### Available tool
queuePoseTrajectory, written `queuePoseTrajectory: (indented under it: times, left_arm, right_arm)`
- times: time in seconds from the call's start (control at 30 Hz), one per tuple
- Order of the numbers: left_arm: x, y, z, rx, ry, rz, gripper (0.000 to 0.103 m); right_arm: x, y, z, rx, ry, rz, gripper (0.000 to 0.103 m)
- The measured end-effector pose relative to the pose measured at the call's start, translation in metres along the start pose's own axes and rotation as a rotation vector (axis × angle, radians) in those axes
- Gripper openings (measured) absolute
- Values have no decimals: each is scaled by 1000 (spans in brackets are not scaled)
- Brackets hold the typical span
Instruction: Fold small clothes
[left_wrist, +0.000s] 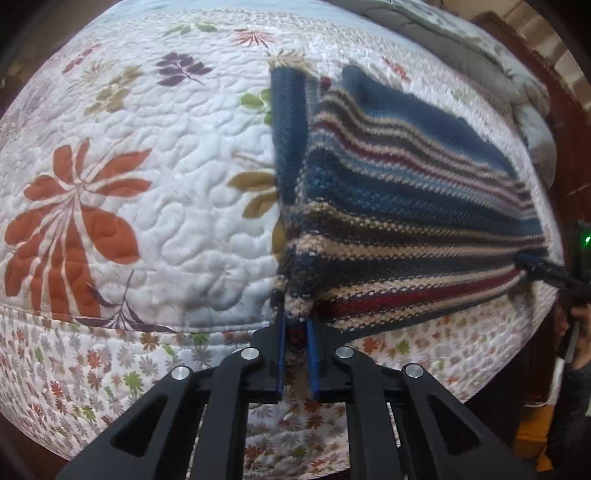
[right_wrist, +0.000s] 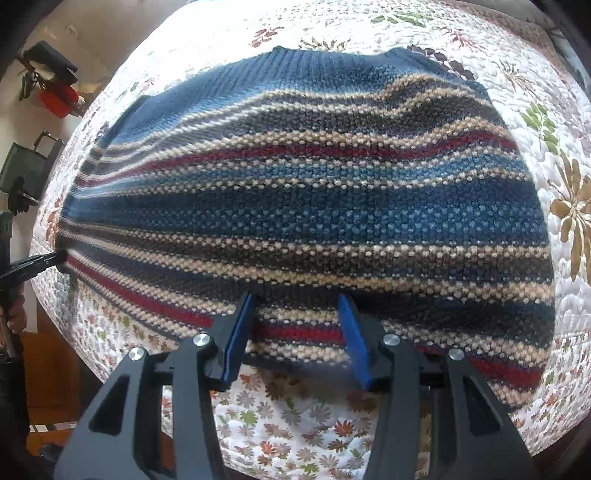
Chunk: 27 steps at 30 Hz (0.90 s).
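Striped knit sweater lies on a quilted bedspread near the front edge of the bed, with its lower hem reaching this edge. In the left wrist view the left gripper is clenched on a bunched corner of the sweater, and the knit between the blue pads hides how much fabric is inside. From this view the garment is stretched to the right, and its far side is blurred. The right gripper stands with its jaws released, wide apart, just at the hem; if the blue pads touch the knit I cannot tell, because the hem there is out of focus. The sleeves are not to make out in either view. To the left of the sweater the bedspread has much open surface, white with big orange, purple and olive leaf prints, and the border hanging over the front edge carries small flowers. At the far edge of the bed a second folded cover is cut off by the frame. Beyond the bed a pale wall and some dark and red things show, too small to name.
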<state>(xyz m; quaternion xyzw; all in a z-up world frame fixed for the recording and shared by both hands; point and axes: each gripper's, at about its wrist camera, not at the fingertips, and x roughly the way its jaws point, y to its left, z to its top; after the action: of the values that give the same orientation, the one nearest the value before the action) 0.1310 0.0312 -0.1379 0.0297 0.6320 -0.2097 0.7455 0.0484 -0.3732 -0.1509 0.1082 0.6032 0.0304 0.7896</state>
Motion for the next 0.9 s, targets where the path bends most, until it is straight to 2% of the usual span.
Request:
queuePoseTrajectory:
  times: [0.1, 0.2, 0.23, 0.27, 0.37, 0.43, 0.53, 0.6, 0.7, 0.77, 0.9]
  left_arm:
    - [7, -12, 3, 39, 7, 51, 12]
    - [-8, -16, 9, 13, -12, 54, 24]
    - [-17, -16, 10, 3, -31, 77, 32]
    - [-30, -16, 11, 1, -69, 105, 35]
    - [-57, -28, 17, 3, -153, 113, 37]
    - [-62, -44, 25, 12, -169, 103, 40]
    - [-51, -78, 37, 64, -185, 87, 42]
    - [-29, -96, 50, 76, -174, 98, 42]
    - [11, -103, 61, 92, -132, 154, 42]
    - [37, -98, 63, 79, -88, 162, 46]
    - [38, -96, 64, 88, -80, 156, 46]
  right_arm:
    - [5, 4, 1, -21, 4, -21, 50]
    - [1, 4, 1, -14, -4, -5, 50]
    - [-3, 4, 0, -10, -8, 0, 50]
    - [-9, 2, -2, -7, -20, 5, 50]
    - [-27, -2, -4, -11, -57, -24, 50]
    - [-38, -7, 1, -5, -72, -37, 50]
    - [-48, -7, 12, -13, -98, -56, 50]
    - [-47, -9, 19, -18, -102, -74, 52]
    - [-33, -20, 25, 16, -72, -55, 52]
    - [-18, -31, 24, 30, -30, -72, 52]
    - [-11, -43, 17, 42, -24, -20, 53]
